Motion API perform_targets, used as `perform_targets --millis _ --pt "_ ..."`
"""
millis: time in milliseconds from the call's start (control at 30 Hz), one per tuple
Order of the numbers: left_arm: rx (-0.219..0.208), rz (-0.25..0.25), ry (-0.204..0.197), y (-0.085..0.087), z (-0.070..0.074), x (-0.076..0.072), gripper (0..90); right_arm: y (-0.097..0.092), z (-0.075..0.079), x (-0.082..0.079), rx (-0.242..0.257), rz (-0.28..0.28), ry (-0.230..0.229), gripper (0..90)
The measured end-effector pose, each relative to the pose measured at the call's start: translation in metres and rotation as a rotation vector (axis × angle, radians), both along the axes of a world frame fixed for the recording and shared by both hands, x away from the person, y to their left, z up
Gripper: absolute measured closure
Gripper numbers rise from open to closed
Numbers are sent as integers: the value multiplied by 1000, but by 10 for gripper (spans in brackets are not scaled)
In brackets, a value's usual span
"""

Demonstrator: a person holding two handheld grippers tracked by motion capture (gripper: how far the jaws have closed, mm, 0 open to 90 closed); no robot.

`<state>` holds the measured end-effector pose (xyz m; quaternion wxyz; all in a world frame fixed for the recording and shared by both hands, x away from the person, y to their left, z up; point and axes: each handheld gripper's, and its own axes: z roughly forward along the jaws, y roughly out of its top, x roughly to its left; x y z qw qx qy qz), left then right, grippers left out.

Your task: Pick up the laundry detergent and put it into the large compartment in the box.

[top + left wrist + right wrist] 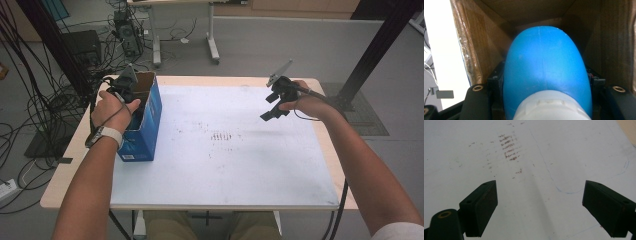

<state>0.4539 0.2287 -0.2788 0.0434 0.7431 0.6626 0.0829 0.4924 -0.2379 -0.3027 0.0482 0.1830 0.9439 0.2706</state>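
Observation:
A blue cardboard box (146,119) with its top open stands at the left edge of the white mat (235,165). My left gripper (125,91) reaches down into the box. In the left gripper view its jaws are shut on a smooth blue rounded object (545,62) with a white ribbed end (550,106), and the brown inner walls of the box (469,47) stand around it. My right gripper (273,106) hovers over the far right of the mat. Its jaws stand wide open, nothing between the fingertips (540,195).
Brown scuff marks (221,136) (507,146) lie near the mat's middle. The wooden tabletop (70,165) shows around the mat. Beyond the table are floor cables (45,100), a desk's legs (212,45) and a black post (375,50) at the right.

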Motion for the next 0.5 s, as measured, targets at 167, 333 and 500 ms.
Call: perform_targets --millis 167,333,500 --pt "-1 0 0 0 0 0 372 -1 1 0 -2 -2 -2 126" --pt "-1 0 4 0 0 1 372 0 0 0 0 -1 -1 126" --pt "-1 1 4 0 0 1 372 -1 0 0 -1 -1 -1 126"
